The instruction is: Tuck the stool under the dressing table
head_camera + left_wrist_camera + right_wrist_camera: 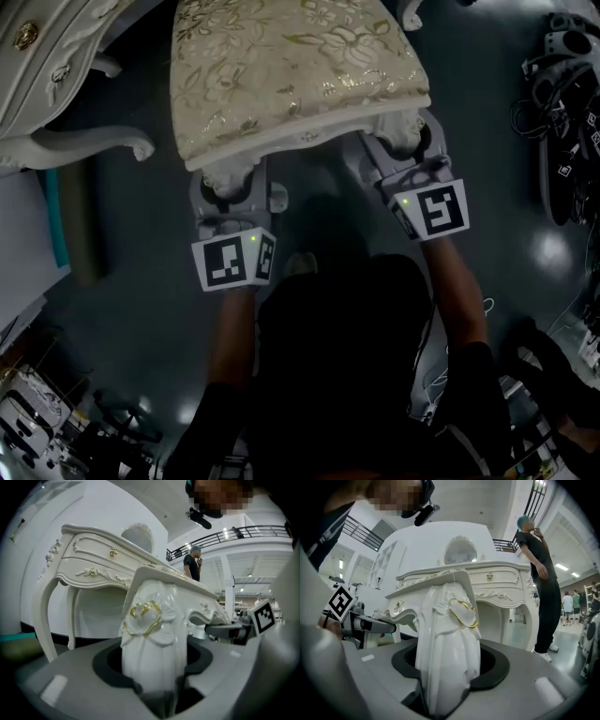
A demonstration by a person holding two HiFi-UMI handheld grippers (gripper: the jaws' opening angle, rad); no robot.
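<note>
The stool (291, 66) has a cream cushion with a gold flower pattern and carved white legs. It stands just in front of me, below the dressing table (47, 56) at the upper left. My left gripper (228, 183) is shut on the stool's near left leg (152, 634), whose gold-trimmed carved knee fills the left gripper view. My right gripper (405, 150) is shut on the near right leg (447, 639). Both gripper views show the white dressing table (93, 559) (487, 581) beyond the stool, with drawers and curved legs.
A person in dark clothes (541, 573) stands beside the table's right end. Cables and dark equipment (567, 112) lie on the floor at the right. A rolled mat (75, 225) lies at the left, and cluttered gear (37, 422) at the lower left.
</note>
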